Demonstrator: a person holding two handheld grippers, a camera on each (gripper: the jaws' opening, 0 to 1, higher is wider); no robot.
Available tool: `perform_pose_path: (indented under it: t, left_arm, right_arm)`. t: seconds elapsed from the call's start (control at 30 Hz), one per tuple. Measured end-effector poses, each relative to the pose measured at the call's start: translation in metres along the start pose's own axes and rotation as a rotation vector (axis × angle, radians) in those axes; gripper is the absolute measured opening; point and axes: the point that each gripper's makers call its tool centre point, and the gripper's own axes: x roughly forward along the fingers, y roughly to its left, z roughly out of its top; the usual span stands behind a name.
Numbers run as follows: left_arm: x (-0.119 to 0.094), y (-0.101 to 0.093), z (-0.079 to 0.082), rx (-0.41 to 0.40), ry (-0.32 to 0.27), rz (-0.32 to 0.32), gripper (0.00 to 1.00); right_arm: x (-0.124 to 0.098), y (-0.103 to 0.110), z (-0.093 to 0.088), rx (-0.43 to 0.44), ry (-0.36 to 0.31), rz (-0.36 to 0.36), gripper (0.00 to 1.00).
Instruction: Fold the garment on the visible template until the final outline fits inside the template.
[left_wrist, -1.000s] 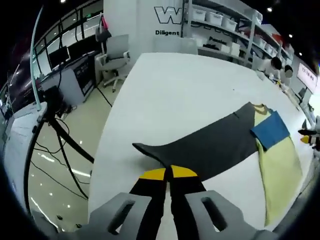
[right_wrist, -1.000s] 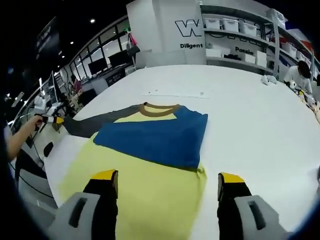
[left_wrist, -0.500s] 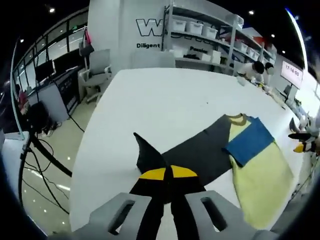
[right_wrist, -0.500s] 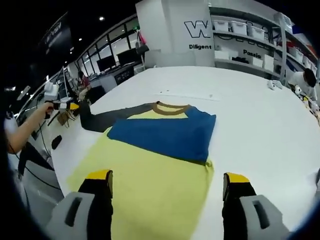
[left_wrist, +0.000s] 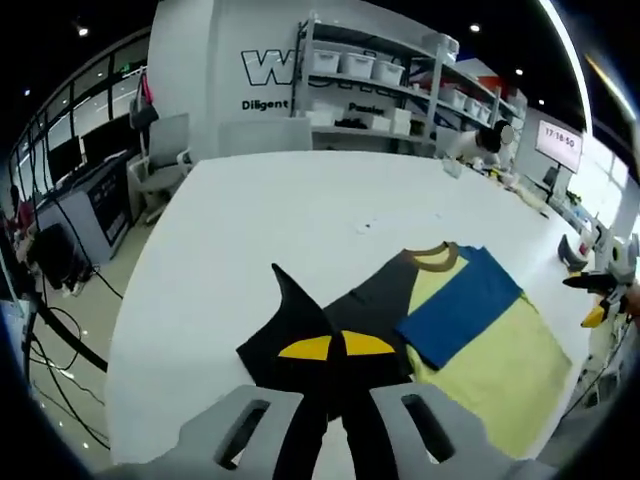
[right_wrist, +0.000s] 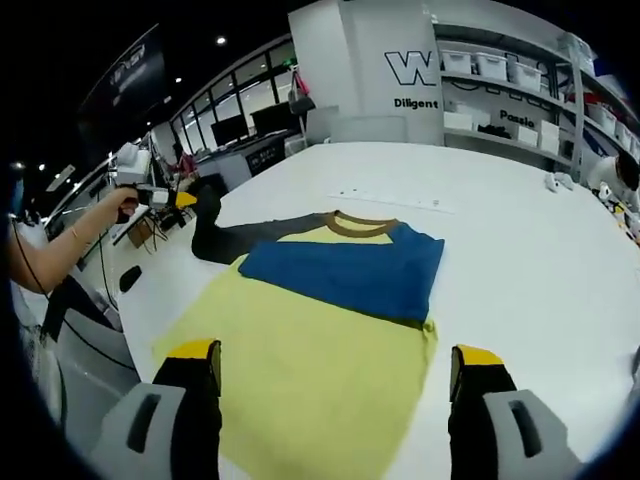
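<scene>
A yellow garment (right_wrist: 320, 360) with a brown collar (right_wrist: 362, 224) lies flat on the white table (right_wrist: 520, 260). Its blue sleeve (right_wrist: 350, 275) is folded across the chest. The dark grey sleeve (right_wrist: 245, 235) stretches off to the left, its end lifted. My left gripper (left_wrist: 342, 347) is shut on the grey sleeve (left_wrist: 310, 330), holding it above the table, and it appears in the right gripper view (right_wrist: 180, 198) in a person's hand. My right gripper (right_wrist: 335, 365) stands open above the garment's hem, holding nothing. In the left gripper view the right gripper (left_wrist: 592, 285) shows at the far right.
Shelves with white bins (left_wrist: 370, 80) stand behind the table. An office chair (left_wrist: 160, 150) and desks with monitors (right_wrist: 230, 130) are off the table's left side. A person (left_wrist: 492, 140) sits at the back. A thin strip (right_wrist: 395, 200) lies on the table beyond the collar.
My left gripper has carried the grey sleeve end up and in toward the garment's body, so the sleeve now bunches shorter. The right gripper stays open over the hem.
</scene>
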Motion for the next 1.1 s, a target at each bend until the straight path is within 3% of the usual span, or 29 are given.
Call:
perform_pose_path:
  t: [0.27, 0.8, 1.1]
  left_arm:
    - [0.014, -0.038, 0.022, 0.03, -0.022, -0.063, 0.05]
    - [0.043, -0.117, 0.047, 0.157, -0.022, -0.163, 0.05]
    - [0.061, -0.185, 0.066, 0.212, -0.042, -0.254, 0.05]
  right_arm:
    - [-0.007, 0.009, -0.004, -0.016, -0.004, 0.015, 0.96]
    - [-0.01, 0.016, -0.011, -0.032, 0.006, 0.032, 0.96]
    - [-0.013, 0.015, -0.015, -0.03, 0.007, 0.033, 0.96]
